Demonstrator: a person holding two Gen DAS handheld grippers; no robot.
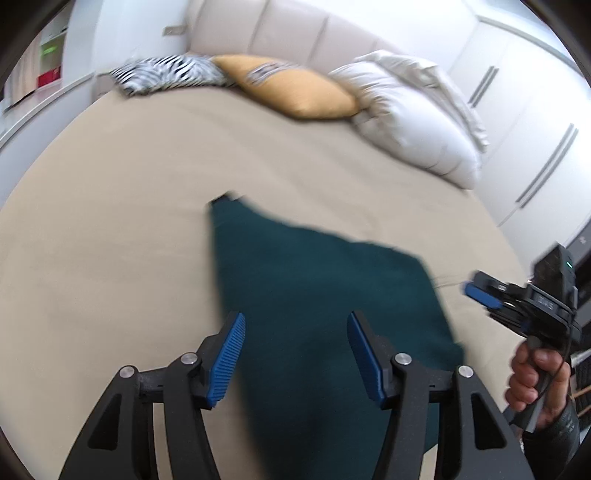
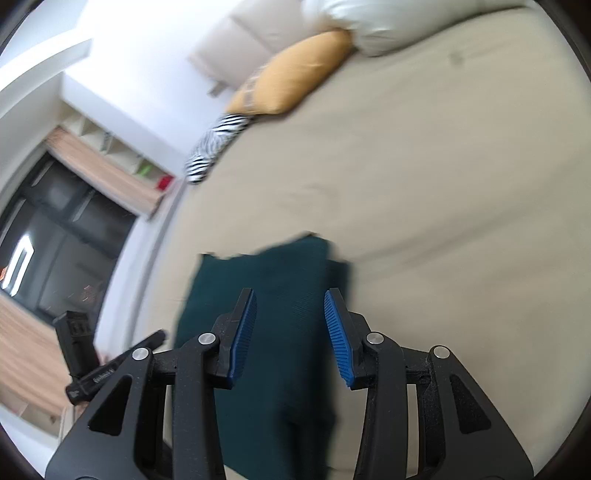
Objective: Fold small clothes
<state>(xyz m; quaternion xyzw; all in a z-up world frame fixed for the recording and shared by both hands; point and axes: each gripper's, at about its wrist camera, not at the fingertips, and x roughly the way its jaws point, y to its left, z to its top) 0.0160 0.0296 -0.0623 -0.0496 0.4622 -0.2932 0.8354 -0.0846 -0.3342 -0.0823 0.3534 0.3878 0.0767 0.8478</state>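
A dark teal garment (image 1: 317, 295) lies on the beige bed sheet (image 1: 129, 206), partly folded; it also shows in the right wrist view (image 2: 273, 295). My left gripper (image 1: 297, 321) is open and empty, hovering over the garment's near part. My right gripper (image 2: 290, 299) is open and empty above the garment; it also shows at the right edge of the left wrist view (image 1: 476, 291), held in a hand beside the garment. Both views are blurred by motion.
A zebra-print pillow (image 1: 170, 72), a yellow pillow (image 1: 295, 88) and a white pillow (image 1: 413, 118) lie along the padded headboard (image 1: 277, 29). White wardrobe doors (image 1: 524, 110) stand to the right. A dark window (image 2: 55, 229) and shelves (image 2: 110, 147) stand beyond the bed's left side.
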